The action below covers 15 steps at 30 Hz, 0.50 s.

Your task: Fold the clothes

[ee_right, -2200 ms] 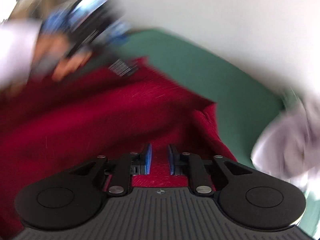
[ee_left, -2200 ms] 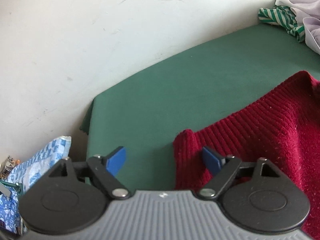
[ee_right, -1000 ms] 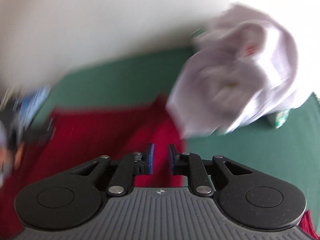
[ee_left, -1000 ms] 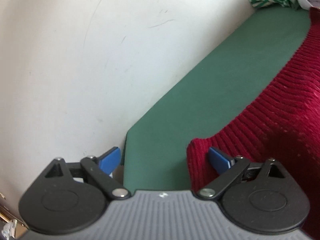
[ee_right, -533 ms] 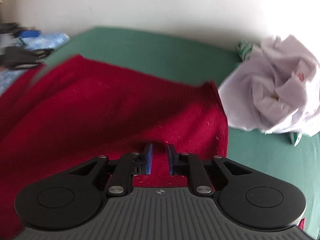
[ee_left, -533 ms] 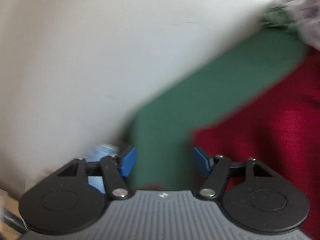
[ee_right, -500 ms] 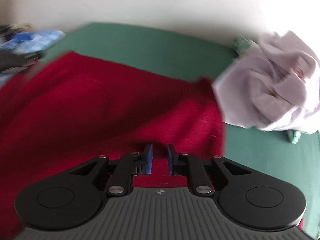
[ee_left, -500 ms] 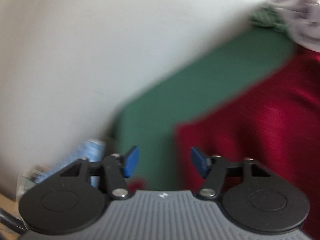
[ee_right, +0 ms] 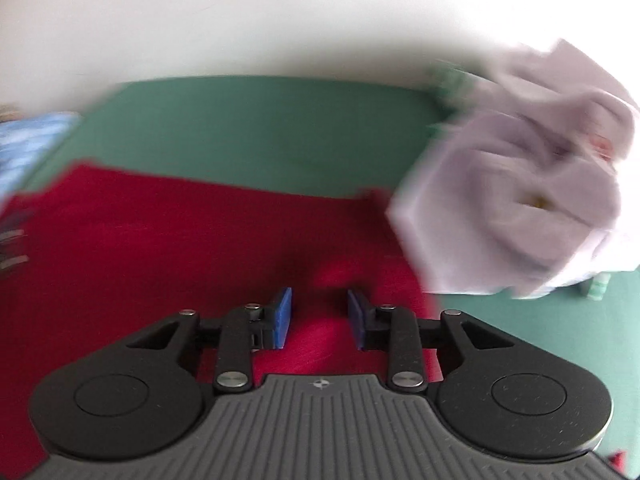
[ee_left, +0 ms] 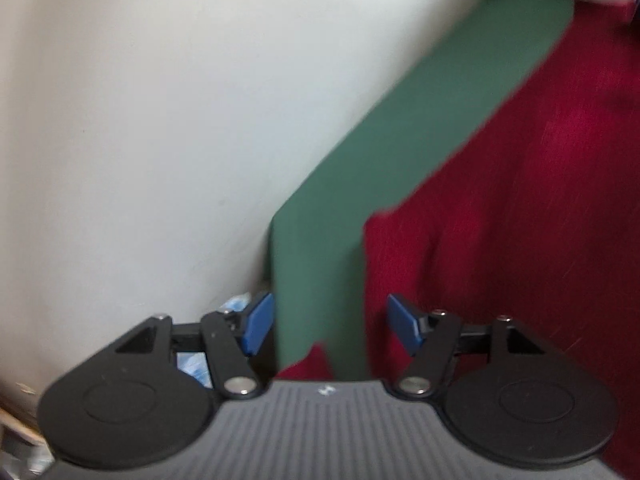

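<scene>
Both grippers hang over the red knitted sweater (ee_right: 192, 240) spread on the green table cover (ee_right: 260, 128): the left gripper (ee_left: 330, 322) has just been opening and stands wide over the sweater's near-left corner, nothing pinched. The right gripper (ee_right: 318, 314), jaws just parting to a narrow gap, holds nothing above the sweater's right part beside the crumpled white garment (ee_right: 520, 200). Spreading looks finished; folding next calls for pinching an edge.

Each gripper (ee_left: 327, 326) (ee_right: 319, 317) has blue pads, black linkage arms with silver screws, and a ribbed grey body.
</scene>
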Motion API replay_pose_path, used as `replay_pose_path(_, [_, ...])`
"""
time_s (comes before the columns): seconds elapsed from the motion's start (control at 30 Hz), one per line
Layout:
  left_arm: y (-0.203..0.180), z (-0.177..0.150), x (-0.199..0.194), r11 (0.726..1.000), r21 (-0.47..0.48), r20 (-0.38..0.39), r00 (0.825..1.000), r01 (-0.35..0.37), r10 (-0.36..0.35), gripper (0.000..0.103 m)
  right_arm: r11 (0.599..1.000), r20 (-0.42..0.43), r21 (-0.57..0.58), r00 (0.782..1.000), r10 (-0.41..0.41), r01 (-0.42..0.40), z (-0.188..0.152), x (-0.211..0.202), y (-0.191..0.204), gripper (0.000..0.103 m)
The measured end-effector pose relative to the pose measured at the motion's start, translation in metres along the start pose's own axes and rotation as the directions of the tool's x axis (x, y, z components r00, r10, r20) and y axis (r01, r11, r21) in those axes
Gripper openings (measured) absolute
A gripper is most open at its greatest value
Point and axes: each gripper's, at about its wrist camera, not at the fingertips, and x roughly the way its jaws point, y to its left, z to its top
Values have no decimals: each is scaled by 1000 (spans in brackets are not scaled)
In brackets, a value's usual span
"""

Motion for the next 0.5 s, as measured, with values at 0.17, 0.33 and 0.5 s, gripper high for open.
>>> replay_pose_path(0.17, [-7,28,26,989,-135,-42,997,66,-72,59,989,32,113,995,90,-93,19,6,-19,27])
replay_pose_path(0.33, [-26,18,54,993,-84,-82,993,-86,80,56,984,50,113,988,-145,139,37,28,-26,18])
replay_pose_path(0.5, [-9,6,28,991,-77,-68,992,-108,103,50,985,50,111,990,129,-134,19,-12,-26,21])
